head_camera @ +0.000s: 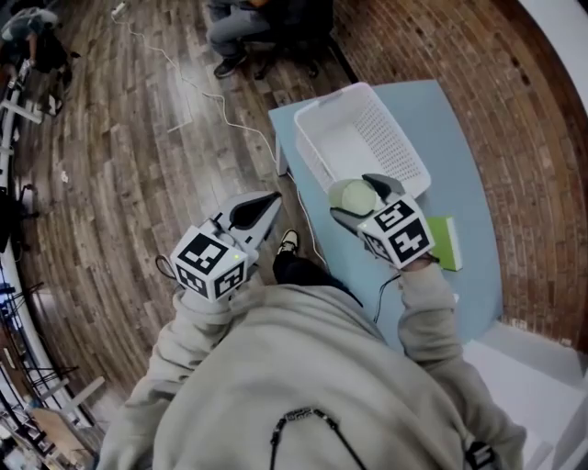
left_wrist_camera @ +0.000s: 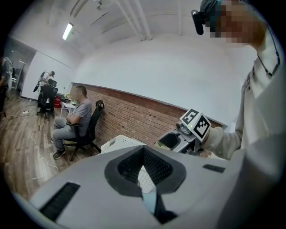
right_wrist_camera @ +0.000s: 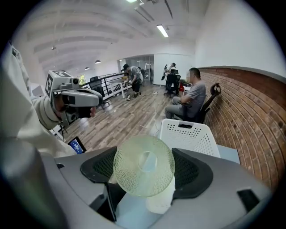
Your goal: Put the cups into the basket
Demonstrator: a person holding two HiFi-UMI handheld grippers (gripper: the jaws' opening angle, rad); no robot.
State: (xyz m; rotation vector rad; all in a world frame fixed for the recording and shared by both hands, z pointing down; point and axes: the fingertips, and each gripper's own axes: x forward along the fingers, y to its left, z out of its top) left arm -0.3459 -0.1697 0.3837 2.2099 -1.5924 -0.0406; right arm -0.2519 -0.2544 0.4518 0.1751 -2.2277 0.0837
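A pale green textured cup (head_camera: 353,195) is held between the jaws of my right gripper (head_camera: 360,200), which is shut on it. In the right gripper view the cup (right_wrist_camera: 144,164) fills the gap between the pads, its round end towards the camera, and a cream shape shows just under it. The white perforated basket (head_camera: 317,154) stands on the light blue table (head_camera: 446,119); the cup hangs at its near rim. The basket (right_wrist_camera: 190,136) lies ahead of the right gripper (right_wrist_camera: 144,174). My left gripper (head_camera: 268,204) is shut on nothing, over the floor left of the table.
A green flat object (head_camera: 449,243) lies on the table by my right wrist. A person (head_camera: 241,27) sits on a chair beyond the table's far end. A white cable (head_camera: 213,99) trails across the wooden floor. A brick wall (head_camera: 514,138) runs along the table's right side.
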